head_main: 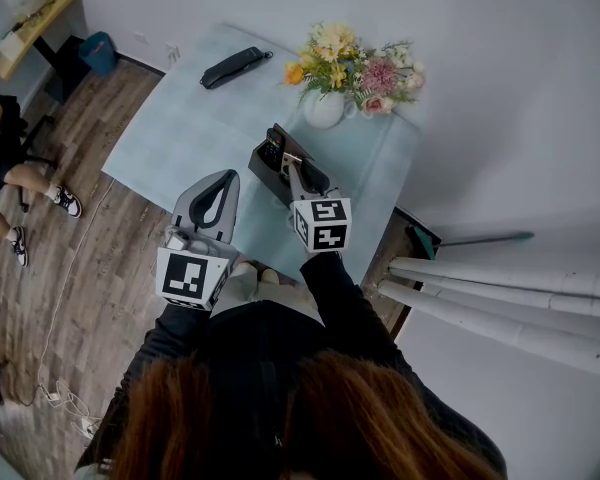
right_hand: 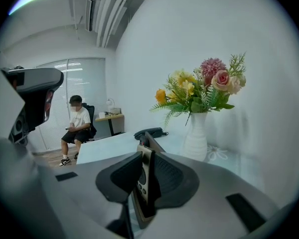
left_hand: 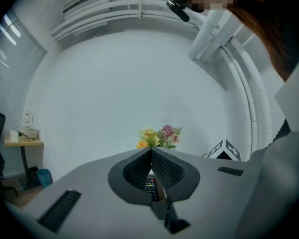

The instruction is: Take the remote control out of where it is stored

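Grey remote control (right_hand: 145, 183) | clamped in right hand-held gripper (right_hand: 145, 156) | at brown holder (head_main: 264, 172)

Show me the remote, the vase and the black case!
remote (right_hand: 146, 158), right gripper view, its top end
vase (right_hand: 195, 133), right gripper view, its white belly
black case (head_main: 232, 66), head view, its middle

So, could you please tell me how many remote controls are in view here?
2: one remote control clamped in the right hand-held gripper at the brown holder, and a dark remote standing in that holder beside it. Others may be hidden inside.
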A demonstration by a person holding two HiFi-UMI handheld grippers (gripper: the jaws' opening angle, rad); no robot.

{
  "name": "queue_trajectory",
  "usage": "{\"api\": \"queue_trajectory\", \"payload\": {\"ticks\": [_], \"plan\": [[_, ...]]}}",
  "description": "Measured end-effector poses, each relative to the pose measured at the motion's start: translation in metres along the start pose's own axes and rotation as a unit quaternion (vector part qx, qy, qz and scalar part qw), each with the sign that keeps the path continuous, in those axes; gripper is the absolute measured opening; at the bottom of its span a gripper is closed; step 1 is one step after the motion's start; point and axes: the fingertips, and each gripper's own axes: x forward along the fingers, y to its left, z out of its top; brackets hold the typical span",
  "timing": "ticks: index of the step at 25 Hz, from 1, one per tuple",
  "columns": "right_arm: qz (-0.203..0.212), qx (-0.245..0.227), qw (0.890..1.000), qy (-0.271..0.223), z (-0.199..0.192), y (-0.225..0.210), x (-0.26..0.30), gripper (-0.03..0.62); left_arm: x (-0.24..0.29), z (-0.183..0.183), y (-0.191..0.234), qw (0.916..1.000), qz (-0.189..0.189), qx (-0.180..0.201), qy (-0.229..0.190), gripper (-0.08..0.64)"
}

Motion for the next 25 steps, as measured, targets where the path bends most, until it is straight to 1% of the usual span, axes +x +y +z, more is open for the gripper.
{"api": "queue_trajectory", "payload": {"ticks": [10, 13, 19, 25], "plan": [[0.003, -0.020, 1.000, 0.000, 0.001, 0.002, 0.003, 0.092, -0.003, 0.001, -0.002, 1.0000, 0.001, 0.004, 0.002, 0.005], [0.003, -0.021, 1.000, -0.006, 0.002, 0.003, 0.000, 0.075, -0.004, 0.001, -0.003, 1.0000, 0.001, 0.007, 0.003, 0.005], [0.010, -0.007, 1.000, -0.017, 0.003, 0.003, -0.007, 0.064, -0.005, 0.001, -0.002, 1.0000, 0.003, 0.004, 0.003, 0.005], [0.012, 0.000, 0.999, -0.039, 0.015, 0.000, -0.017, 0.063, -0.004, 0.001, -0.003, 1.0000, 0.003, 0.002, 0.000, 0.005]]}}
